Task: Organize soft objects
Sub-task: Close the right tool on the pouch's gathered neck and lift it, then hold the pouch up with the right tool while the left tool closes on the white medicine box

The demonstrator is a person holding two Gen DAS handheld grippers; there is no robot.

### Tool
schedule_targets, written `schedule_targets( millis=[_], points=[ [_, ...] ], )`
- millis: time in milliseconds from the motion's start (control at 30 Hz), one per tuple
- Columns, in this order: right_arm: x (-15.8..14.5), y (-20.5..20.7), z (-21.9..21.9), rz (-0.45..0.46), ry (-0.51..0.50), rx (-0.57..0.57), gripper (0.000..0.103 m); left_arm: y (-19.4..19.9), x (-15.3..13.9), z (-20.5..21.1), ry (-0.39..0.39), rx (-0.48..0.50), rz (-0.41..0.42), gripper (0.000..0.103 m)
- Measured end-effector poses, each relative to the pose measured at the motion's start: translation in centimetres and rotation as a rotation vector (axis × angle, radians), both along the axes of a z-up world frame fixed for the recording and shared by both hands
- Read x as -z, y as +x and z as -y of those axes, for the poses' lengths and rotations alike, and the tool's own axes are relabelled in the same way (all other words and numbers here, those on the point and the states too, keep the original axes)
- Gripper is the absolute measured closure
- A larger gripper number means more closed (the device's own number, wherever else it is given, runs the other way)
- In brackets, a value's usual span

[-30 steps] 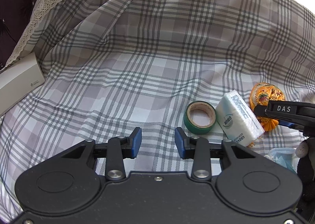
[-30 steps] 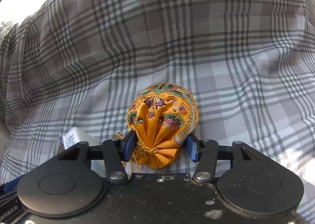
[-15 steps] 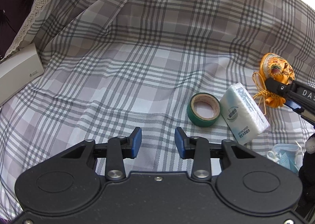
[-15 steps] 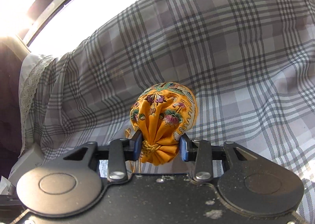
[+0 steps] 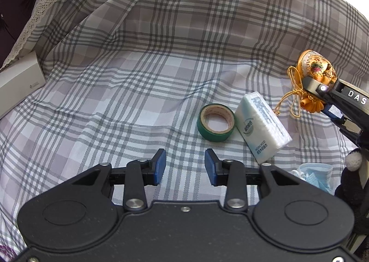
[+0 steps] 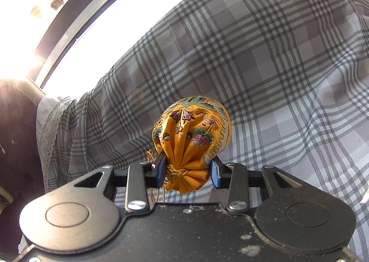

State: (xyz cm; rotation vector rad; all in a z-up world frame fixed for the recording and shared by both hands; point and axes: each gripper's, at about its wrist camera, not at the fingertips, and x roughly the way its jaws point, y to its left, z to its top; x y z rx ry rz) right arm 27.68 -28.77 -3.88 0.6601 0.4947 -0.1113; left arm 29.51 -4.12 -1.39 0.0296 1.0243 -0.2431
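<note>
The right gripper (image 6: 188,171) clamps the gathered neck of an embroidered orange drawstring pouch (image 6: 192,137), held above the plaid cloth (image 6: 265,59); its contents are hidden. "DAS" reads on that gripper's finger. The left gripper (image 5: 185,166) gapes empty; ahead to its right lie a green tape roll (image 5: 216,122) and a printed tissue pack (image 5: 263,127), touching.

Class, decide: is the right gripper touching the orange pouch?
Touching. The right wrist view shows the right gripper with both blue pads pressed into the orange pouch at its gathered neck, no gap on either side.
</note>
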Motion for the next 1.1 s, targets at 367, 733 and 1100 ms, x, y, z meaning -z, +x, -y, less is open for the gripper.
schedule_targets(
  millis=[367,733,1100],
  points=[
    [0.1,-0.8,0.9,0.021,0.050,0.083,0.066,1.0,-2.4,4.8,0.020,0.042,0.001,0.064],
    [0.3,-2.2,2.1,0.070,0.130,0.176,0.066,2.4,-1.2,9.5,0.073,0.002,-0.028,0.064],
    [0.6,-2.7,2.6,0.079,0.179,0.182,0.066,1.8,-1.9,9.3,0.101,-0.033,0.007,0.059]
  ],
)
